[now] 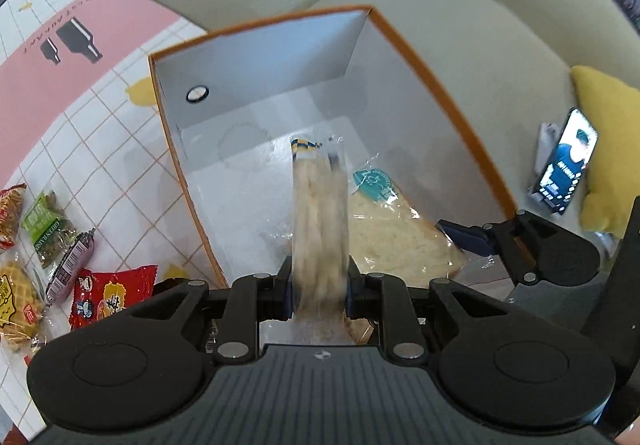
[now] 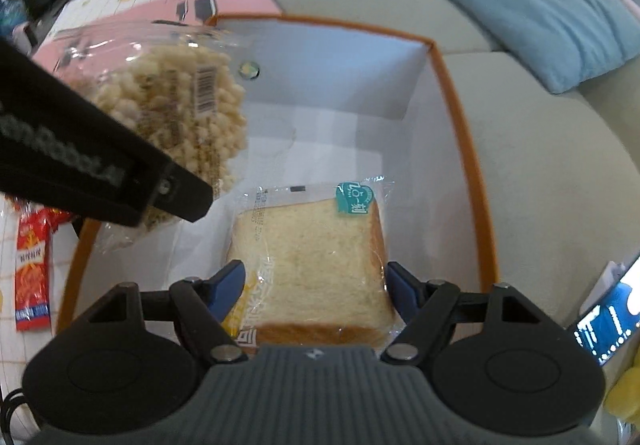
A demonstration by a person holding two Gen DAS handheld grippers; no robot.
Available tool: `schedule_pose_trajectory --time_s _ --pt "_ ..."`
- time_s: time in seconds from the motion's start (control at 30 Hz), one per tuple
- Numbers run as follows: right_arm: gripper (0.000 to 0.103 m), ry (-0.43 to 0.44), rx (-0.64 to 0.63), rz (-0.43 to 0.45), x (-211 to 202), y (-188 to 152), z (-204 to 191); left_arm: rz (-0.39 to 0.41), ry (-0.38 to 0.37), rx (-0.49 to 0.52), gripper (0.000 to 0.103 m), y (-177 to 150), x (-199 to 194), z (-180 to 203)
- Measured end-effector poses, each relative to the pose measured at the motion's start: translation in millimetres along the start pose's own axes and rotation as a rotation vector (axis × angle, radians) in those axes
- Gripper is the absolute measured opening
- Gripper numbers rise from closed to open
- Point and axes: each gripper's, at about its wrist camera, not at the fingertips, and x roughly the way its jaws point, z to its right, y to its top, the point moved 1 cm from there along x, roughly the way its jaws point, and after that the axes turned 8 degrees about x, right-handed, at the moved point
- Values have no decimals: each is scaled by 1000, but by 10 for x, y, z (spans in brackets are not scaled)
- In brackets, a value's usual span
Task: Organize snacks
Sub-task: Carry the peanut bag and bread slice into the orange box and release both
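An orange-rimmed box (image 1: 440, 97) with a white inside stands on the table against the sofa. Above its inside, my left gripper (image 1: 320, 285) is shut on a clear bag of pale puffed snack (image 1: 318, 213), seen edge-on. That same bag (image 2: 180, 113) hangs at the left in the right wrist view. My right gripper (image 2: 316, 281) is shut on a wrapped bread slice (image 2: 316, 253) with a teal label, low inside the box (image 2: 460, 105). The bread packet (image 1: 400, 241) lies tilted beside the bag, and one right fingertip (image 1: 460, 239) shows at its corner.
Loose snacks lie on the checked tablecloth left of the box: a green packet (image 1: 48, 229), a sausage stick (image 1: 70, 265), a red packet (image 1: 108, 297) and a waffle (image 1: 16, 293). On the sofa are a lit phone (image 1: 568, 161), a yellow cushion (image 1: 608, 125) and a blue cushion (image 2: 540, 13).
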Motion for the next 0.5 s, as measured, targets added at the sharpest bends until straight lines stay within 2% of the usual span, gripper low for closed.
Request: schedule_pose_trajectory --time_s 0.23,0.33,0.43,0.5 --pt "75 15 21 -63 218 67 62 -78 14 -44 25 64 216 -94" --pt "75 20 17 -79 258 58 54 -82 14 -53 26 45 237 -121" --pt "76 20 13 -104 303 55 53 -82 3 -52 35 38 222 -120" --pt "76 16 10 -122 343 56 51 -80 -11 -47 46 33 199 -118"
